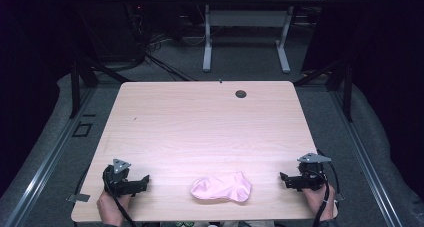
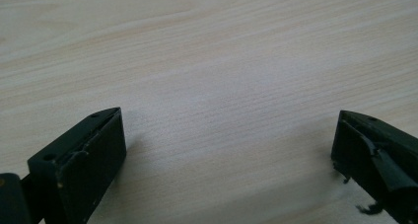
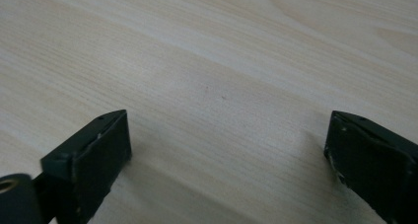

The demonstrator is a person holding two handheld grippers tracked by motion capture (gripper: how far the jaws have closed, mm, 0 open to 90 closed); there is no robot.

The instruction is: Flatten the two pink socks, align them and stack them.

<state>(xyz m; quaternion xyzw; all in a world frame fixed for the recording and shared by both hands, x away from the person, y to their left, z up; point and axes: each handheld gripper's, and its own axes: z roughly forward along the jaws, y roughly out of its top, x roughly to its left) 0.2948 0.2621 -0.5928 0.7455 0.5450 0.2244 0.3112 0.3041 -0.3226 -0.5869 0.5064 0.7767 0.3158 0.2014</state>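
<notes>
Looking down from the high view first, I have one pink cloth (image 1: 221,187) lying crumpled near the front edge of the worktop (image 1: 200,122), roughly midway between my two tools. My left tool (image 1: 142,181) sits at the front left corner and my right tool (image 1: 285,179) at the front right; both point inward toward the cloth and both are well apart from it. Nothing is held. I judge this as the very start of the job: the cloth is untouched, and the step in hand is the approach. Counting what lies on the worktop: one cloth, two tools, and one small dark round fitting (image 1: 241,93) set in the far side of the surface.

Moving to the left gripper view, my left tool (image 2: 229,135) is released, its two black jaws standing wide apart with bare wood grain between them. No cloth lies between or ahead of the jaws here.

From the right gripper view, my right tool (image 3: 226,135) is likewise released, jaws spread wide over bare wood, with a faint speck on the grain ahead and no fabric within reach.

For the next move, I reckon each tool has to travel inward along the front edge, drop low to the surface, and pinch an outer edge of the cloth, since the bundle is soft and bunched and a grab at its middle would likely lift it as a lump.
</notes>
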